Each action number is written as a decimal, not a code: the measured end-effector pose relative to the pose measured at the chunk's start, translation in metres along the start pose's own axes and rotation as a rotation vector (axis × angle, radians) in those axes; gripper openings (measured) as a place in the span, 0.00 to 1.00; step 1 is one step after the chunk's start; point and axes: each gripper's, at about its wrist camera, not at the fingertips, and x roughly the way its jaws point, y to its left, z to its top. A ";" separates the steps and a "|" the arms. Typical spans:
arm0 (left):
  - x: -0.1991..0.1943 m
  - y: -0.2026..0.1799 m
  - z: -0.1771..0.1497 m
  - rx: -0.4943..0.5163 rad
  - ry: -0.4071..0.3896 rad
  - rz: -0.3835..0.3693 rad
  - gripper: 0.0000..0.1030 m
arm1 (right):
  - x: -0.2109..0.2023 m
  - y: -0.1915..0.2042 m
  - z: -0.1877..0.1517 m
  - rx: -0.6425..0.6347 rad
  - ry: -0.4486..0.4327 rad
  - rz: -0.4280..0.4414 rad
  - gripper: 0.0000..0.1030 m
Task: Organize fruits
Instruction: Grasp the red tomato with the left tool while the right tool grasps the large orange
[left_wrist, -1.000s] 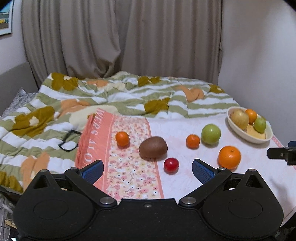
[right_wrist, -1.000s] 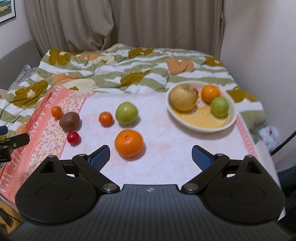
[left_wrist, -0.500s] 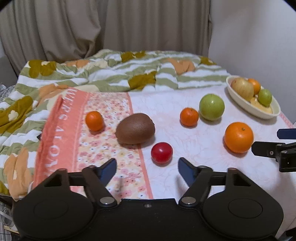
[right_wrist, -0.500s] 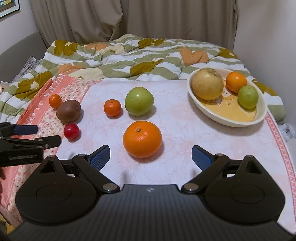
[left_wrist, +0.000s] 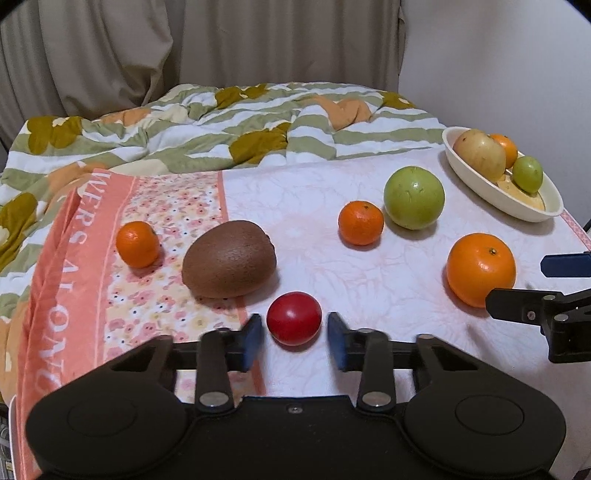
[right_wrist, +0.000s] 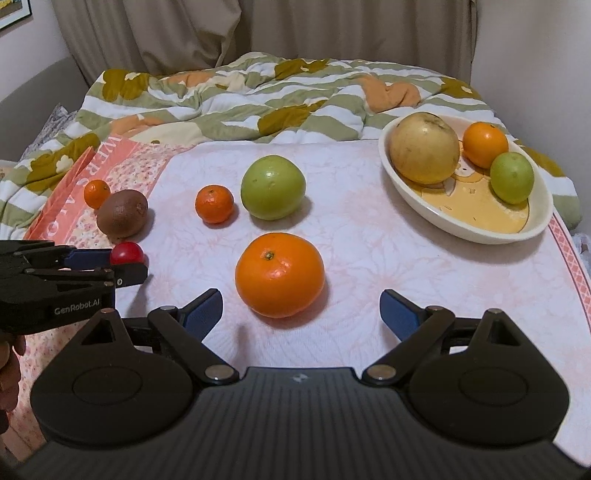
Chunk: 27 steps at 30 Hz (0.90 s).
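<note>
My left tool sat spread around the red fruit, low center; my right tool gaped before the orange. Three fruits filled the bowl; six remained loose.

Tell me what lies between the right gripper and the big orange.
Nothing but bare pink cloth. In the right wrist view the big orange sits just ahead of the open right gripper, left of its centre, with no other fruit between them.

Red fruit half hidden behind left gripper finger; left fingertips motion-blurred; bowl bottom mostly covered.
</note>
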 end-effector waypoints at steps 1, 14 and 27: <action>0.000 0.000 0.000 0.005 -0.002 -0.001 0.34 | 0.001 0.000 0.000 -0.002 0.002 0.000 1.00; -0.005 0.008 -0.007 0.006 0.001 0.007 0.34 | 0.022 0.010 0.008 -0.034 0.014 0.016 0.89; -0.026 0.012 -0.014 -0.018 -0.016 0.014 0.33 | 0.025 0.020 0.010 -0.071 0.001 -0.012 0.73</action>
